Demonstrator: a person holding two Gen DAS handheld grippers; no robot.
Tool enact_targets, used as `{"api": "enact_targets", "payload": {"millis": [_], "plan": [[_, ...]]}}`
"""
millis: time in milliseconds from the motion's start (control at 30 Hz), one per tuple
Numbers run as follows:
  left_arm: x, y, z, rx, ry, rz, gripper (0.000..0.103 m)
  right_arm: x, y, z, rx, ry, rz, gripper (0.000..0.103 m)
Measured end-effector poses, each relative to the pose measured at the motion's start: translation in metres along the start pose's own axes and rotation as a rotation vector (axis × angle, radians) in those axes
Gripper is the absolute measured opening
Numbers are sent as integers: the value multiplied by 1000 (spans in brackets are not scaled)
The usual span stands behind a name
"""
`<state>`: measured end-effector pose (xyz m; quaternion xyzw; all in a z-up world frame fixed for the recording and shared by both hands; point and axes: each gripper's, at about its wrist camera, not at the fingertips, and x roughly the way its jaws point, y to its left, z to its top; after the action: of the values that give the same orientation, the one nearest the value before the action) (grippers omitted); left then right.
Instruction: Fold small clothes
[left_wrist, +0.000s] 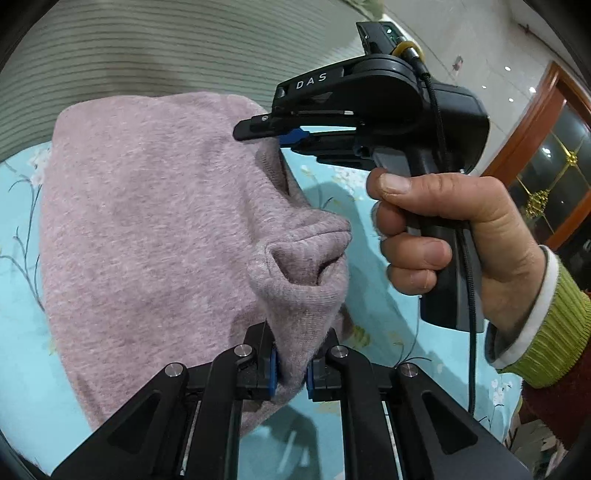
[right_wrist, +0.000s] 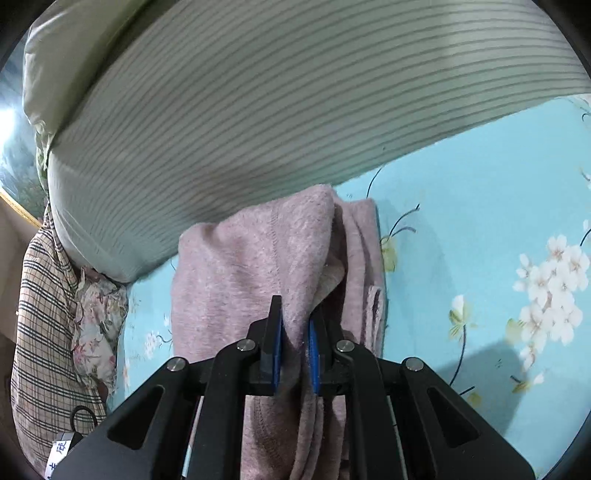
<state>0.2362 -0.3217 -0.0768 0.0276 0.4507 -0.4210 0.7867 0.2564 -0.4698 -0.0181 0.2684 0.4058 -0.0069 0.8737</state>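
Closest to my left camera, my left gripper (left_wrist: 291, 369) has its blue pads nearly together, pinching a bunched fold of the pink knit garment (left_wrist: 147, 221), which spreads away ahead and to the left of my fingers over the light blue flowered sheet (left_wrist: 22, 332). Only this view shows my other tool from outside: ahead and to the right, my right gripper (left_wrist: 273, 134) bites a raised edge of the same garment, and my right hand (left_wrist: 443, 236), in a green ribbed cuff (left_wrist: 550, 332), wraps its handle. Past that, to the far right, is a wooden door frame (left_wrist: 535, 122). From my right camera, the right gripper (right_wrist: 295, 354) is likewise almost closed on a ridge of the pink garment (right_wrist: 229, 277), which lies folded in layers ahead of and beneath the fingers. This view alone shows a plaid cloth (right_wrist: 40, 314) far to the left, the striped bedding (right_wrist: 258, 110) rising beyond the garment, and white blossoms printed on the sheet (right_wrist: 480, 184) to the right.
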Motion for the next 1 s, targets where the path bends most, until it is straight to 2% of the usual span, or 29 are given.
{"api": "enact_targets", "payload": {"millis": [133,267,300,400,467,567,733,900,1000], "plan": [[6,7,-5,21,31,10,11,11,-4,-2,10,28,-24,17],[16,24,-8,-37,83,1,19,-4,1,-4,7,2,-41,29],[10,28,-10,-41,79,2,21,-10,-2,-5,12,-1,-38,37],[-8,44,-15,-49,68,12,50,-29,-3,-16,21,-23,-33,57],[-27,58,-23,-75,52,4,55,-36,-3,-24,24,-17,-25,59],[-54,81,-35,-129,34,10,60,-39,-8,-40,41,17,-4,67],[-85,142,-39,-275,-5,57,68,-24,-16,-53,56,94,20,69],[-76,192,-24,-391,1,72,71,-3,-25,-49,71,133,56,69],[-57,212,-8,-449,23,39,75,6,-28,-40,80,128,94,69]]}}
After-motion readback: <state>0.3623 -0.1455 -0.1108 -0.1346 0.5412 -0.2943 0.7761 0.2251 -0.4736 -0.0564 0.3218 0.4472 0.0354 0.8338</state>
